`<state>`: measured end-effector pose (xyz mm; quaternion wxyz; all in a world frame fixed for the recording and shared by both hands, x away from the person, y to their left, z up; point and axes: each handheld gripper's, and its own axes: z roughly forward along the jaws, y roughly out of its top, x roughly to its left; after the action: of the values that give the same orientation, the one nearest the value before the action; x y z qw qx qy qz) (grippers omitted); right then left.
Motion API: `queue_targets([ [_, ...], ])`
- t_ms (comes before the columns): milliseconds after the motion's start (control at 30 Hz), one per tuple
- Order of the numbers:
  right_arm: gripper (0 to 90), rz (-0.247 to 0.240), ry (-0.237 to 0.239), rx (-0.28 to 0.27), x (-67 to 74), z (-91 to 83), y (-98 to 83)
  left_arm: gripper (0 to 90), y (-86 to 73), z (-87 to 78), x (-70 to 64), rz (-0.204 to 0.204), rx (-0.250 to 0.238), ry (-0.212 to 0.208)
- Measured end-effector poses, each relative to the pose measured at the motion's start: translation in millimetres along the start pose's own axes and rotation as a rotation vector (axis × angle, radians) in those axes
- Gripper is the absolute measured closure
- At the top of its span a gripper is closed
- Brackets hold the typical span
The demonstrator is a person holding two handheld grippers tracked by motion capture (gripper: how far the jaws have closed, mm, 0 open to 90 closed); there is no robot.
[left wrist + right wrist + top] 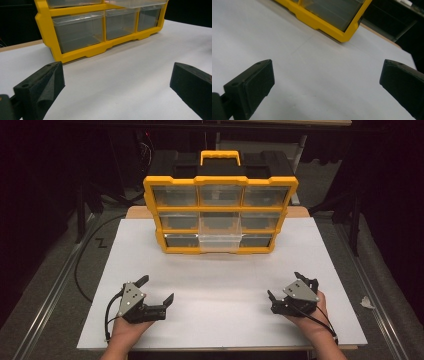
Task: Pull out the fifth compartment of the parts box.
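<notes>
A yellow organiser (220, 212) with a carry handle and several clear drawers stands upright at the back middle of the white board (220, 320). One clear drawer (220, 239) in its centre column sticks out toward me. My left gripper (157, 288) rests near the front left of the board, open and holding nothing. My right gripper (285, 285) rests at the front right, also open with nothing in it. In the left gripper view the gripper (116, 85) faces the organiser's lower drawers (100, 30). From the right gripper (327, 82) view, the organiser's lower right corner (332, 22) lies ahead.
The board lies on a wooden table top with dark floor around it. A black cable (80, 270) loops on the floor at the left. A crumpled white scrap (367, 302) lies on the floor at the right. Bare white board separates the grippers from the organiser.
</notes>
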<state>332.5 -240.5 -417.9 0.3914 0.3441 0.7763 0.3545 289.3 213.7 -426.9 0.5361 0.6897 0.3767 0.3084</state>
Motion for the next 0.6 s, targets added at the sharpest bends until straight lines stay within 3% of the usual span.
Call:
queue_targets([
  [200,0.8,0.16,0.078,-0.071,-6.9,-11.4,0.0,0.2,0.2,-0.7,1.1,-0.011,-0.003,0.0],
  [333,0.8,0.256,0.101,-0.123,-12.5,-20.2,-2.9,0.2,0.3,-0.8,3.1,-0.034,-0.009,-0.001],
  [600,0.8,0.365,0.113,-0.185,-25.1,-25.8,-12.0,0.2,-0.8,-0.1,3.5,-0.044,0.002,-0.001],
])
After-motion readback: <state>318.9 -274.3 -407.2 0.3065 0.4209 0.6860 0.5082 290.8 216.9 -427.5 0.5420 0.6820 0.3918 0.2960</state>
